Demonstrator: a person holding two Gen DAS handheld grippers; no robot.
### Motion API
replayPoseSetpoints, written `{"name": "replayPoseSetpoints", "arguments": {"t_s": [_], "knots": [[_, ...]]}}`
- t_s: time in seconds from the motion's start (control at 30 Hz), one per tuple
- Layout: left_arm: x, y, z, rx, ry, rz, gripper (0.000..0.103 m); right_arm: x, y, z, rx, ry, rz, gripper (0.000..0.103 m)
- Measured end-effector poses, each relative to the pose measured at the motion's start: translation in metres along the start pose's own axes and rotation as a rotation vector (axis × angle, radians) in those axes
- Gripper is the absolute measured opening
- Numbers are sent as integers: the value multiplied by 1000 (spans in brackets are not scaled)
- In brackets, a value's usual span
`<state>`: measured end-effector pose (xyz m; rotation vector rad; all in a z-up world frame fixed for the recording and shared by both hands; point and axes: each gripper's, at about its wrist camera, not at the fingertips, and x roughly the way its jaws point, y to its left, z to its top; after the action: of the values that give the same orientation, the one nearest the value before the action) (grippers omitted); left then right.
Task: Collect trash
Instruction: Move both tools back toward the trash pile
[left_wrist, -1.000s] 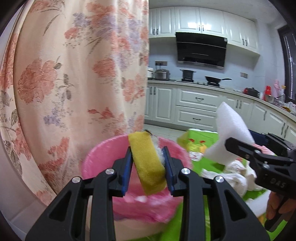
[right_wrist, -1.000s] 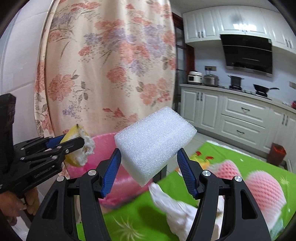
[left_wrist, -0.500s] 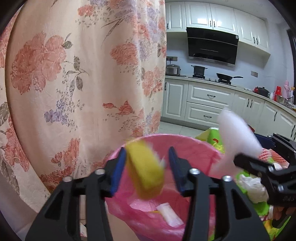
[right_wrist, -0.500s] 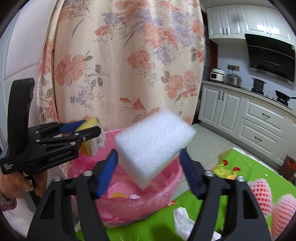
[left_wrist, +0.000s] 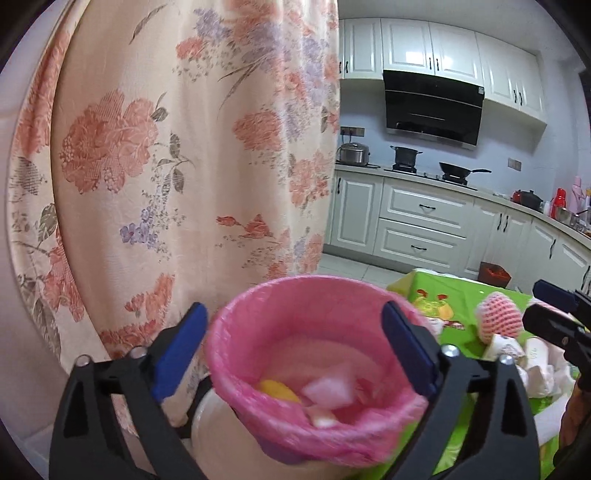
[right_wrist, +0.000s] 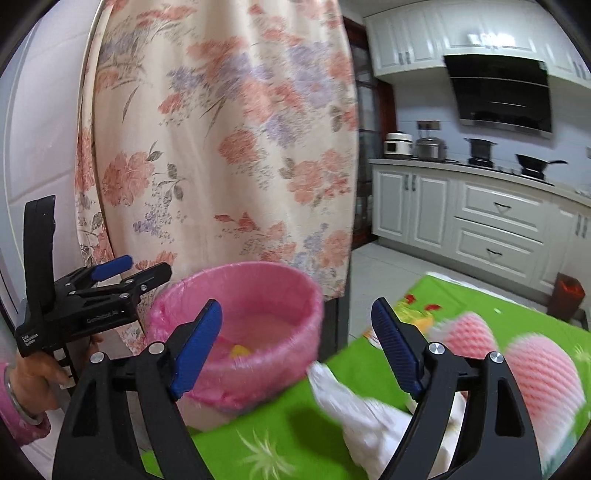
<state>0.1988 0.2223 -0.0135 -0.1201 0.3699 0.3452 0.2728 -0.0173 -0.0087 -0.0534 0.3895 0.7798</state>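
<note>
The pink-lined bin (left_wrist: 314, 369) stands upright, mouth up, between and just beyond the left gripper (left_wrist: 295, 347), whose empty jaws are opening. The right gripper (right_wrist: 295, 343) gapes empty too. The white tissue (right_wrist: 354, 402) on the surface below its jaws could snag or tear.

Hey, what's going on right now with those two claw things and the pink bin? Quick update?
Left gripper opening, empty; right gripper open, empty. Yellow scrap and white foam piece lie inside pink-lined bin. Nothing blocking it.
</note>
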Motion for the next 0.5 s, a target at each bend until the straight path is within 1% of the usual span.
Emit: {"name": "replayPoseSetpoints", "arguments": {"t_s": [0.03, 0.2, 0.37, 0.5], "knots": [[-6, -7, -2, -1, -2, -7, 98, -9, -3, -4, 4, 0, -16, 79], [-21, -42, -15, 27, 18, -57, 98, -45, -22, -24, 24, 14, -84, 80], [-31, -78, -29, 29, 62, -130, 98, -85, -49, -46, 90, 9, -165, 82], [-36, -108, -41, 50, 95, -169, 98, -111, -68, -66, 135, 18, -222, 82]]}}
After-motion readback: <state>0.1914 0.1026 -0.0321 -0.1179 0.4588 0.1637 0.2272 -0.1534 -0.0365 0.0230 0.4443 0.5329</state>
